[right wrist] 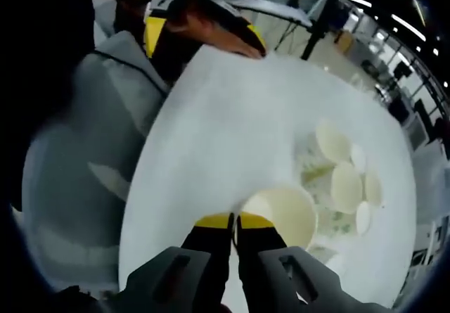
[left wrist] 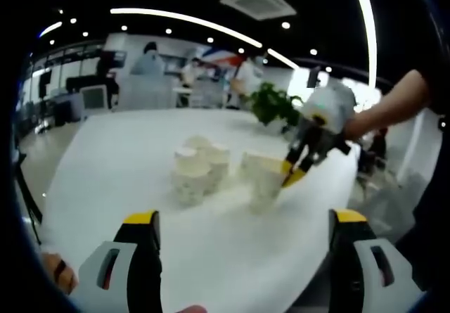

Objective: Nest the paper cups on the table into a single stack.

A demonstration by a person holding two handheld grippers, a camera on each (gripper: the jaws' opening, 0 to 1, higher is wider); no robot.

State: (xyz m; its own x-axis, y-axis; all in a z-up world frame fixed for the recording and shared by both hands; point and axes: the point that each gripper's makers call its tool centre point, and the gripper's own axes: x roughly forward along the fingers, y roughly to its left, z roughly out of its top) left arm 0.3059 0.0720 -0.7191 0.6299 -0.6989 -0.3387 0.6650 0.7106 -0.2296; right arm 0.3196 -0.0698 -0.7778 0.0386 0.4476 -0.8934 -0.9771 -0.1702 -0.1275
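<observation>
In the left gripper view, my left gripper (left wrist: pixel 242 235) sits at the bottom of the frame with its two jaws spread wide apart, released and holding nothing. Above it, the round white table (left wrist: pixel 126 186) fills the middle of the frame. A cluster of upside-down paper cups (left wrist: pixel 199 167) stands at centre, touching one another. Just right of the cluster stands a single cup (left wrist: pixel 261 176), mouth up. My right gripper (left wrist: pixel 292 174) enters from the upper right, held by a hand (left wrist: pixel 358 124), with its yellow tips at that cup's right rim. In the right gripper view, the right gripper (right wrist: pixel 235 223) rises from the bottom centre, its jaws clenched nearly together on the near rim of the single cup (right wrist: pixel 285 213). The cluster of cups (right wrist: pixel 344 179) lies to the right of centre. The left gripper (right wrist: pixel 200 28) appears at the top of the frame, at the table (right wrist: pixel 211 137) edge.
</observation>
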